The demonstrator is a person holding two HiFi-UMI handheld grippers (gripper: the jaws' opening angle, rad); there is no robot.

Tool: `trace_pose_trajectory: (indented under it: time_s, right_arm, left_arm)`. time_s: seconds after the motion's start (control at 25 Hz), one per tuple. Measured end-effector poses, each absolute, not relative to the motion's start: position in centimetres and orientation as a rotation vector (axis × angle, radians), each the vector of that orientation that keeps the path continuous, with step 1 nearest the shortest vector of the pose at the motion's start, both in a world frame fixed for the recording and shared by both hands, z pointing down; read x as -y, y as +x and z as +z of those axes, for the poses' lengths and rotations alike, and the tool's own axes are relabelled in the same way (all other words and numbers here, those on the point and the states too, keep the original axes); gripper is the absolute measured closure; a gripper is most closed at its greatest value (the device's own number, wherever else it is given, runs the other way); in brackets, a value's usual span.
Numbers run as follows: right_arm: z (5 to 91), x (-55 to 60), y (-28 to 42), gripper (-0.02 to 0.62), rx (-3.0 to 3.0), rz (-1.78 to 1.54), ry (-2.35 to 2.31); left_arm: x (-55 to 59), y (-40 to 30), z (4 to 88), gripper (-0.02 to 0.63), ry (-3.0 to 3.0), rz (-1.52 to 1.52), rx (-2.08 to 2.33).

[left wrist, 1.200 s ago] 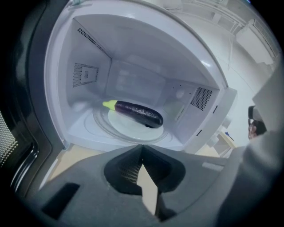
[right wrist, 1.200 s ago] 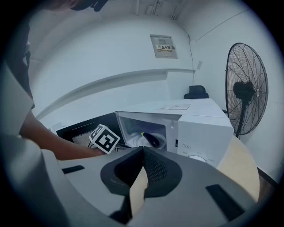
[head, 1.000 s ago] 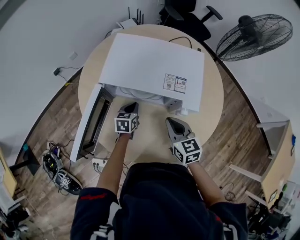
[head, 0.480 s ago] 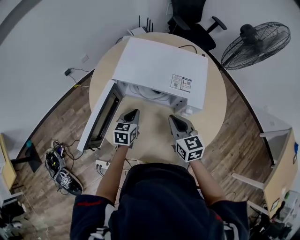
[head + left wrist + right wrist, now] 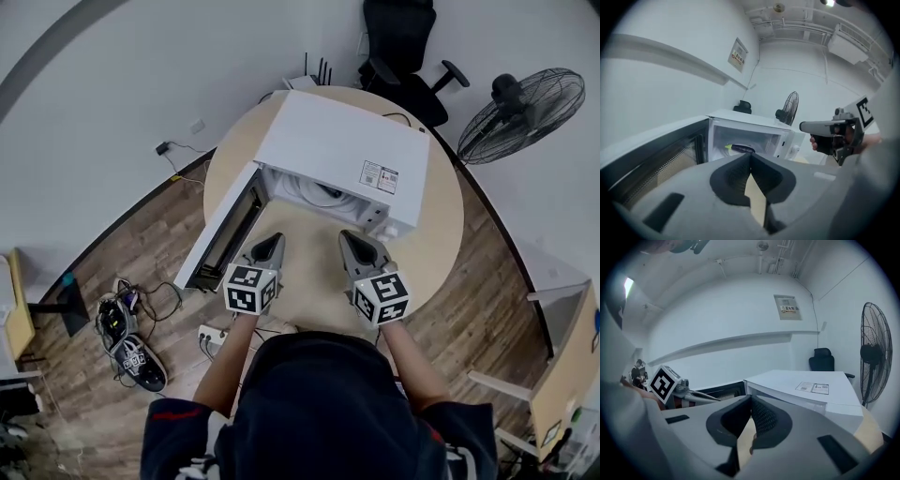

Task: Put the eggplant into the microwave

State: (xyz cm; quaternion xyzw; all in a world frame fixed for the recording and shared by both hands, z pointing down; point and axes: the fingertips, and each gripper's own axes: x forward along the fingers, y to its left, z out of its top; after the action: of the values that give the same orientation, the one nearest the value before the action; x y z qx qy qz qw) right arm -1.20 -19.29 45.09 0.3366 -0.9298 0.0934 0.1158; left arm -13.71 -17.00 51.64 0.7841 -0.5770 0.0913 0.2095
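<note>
The white microwave (image 5: pixel 347 150) stands on the round wooden table (image 5: pixel 433 246) with its door (image 5: pixel 220 230) swung open to the left. In the left gripper view the dark purple eggplant (image 5: pixel 740 148) with a green stem lies inside the microwave (image 5: pixel 750 121). My left gripper (image 5: pixel 269 246) (image 5: pixel 750 155) hovers in front of the opening, shut and empty. My right gripper (image 5: pixel 353 244) (image 5: pixel 751 398) is beside it, a little to the right, also shut with nothing in it. Each gripper shows in the other's view: the right gripper (image 5: pixel 804 126), the left gripper (image 5: pixel 715 399).
A standing fan (image 5: pixel 523 103) and a black office chair (image 5: pixel 403 47) are behind the table. Cables, a power strip and shoes (image 5: pixel 127 337) lie on the wood floor at the left. A router (image 5: pixel 311 81) sits at the table's far edge.
Both grippers have drawn back from the microwave's opening and risen, staying shut. The head view has tipped so that the microwave sits farther up and right.
</note>
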Motion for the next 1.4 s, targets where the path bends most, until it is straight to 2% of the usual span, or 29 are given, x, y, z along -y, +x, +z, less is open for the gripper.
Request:
trace_pose_trajectory:
  time_s: [0.64, 1.4]
  right_arm:
    - [40.5, 18.8, -3.7, 0.584, 2.819, 0.150, 0.937]
    - [39.5, 18.8, -4.4, 0.584, 2.841, 0.079, 0.894]
  left_arm:
    - [13.0, -15.3, 42.4, 0.589, 2.306, 0.153, 1.807]
    - [13.0, -17.1, 39.8, 0.589, 2.291, 0.081, 1.911]
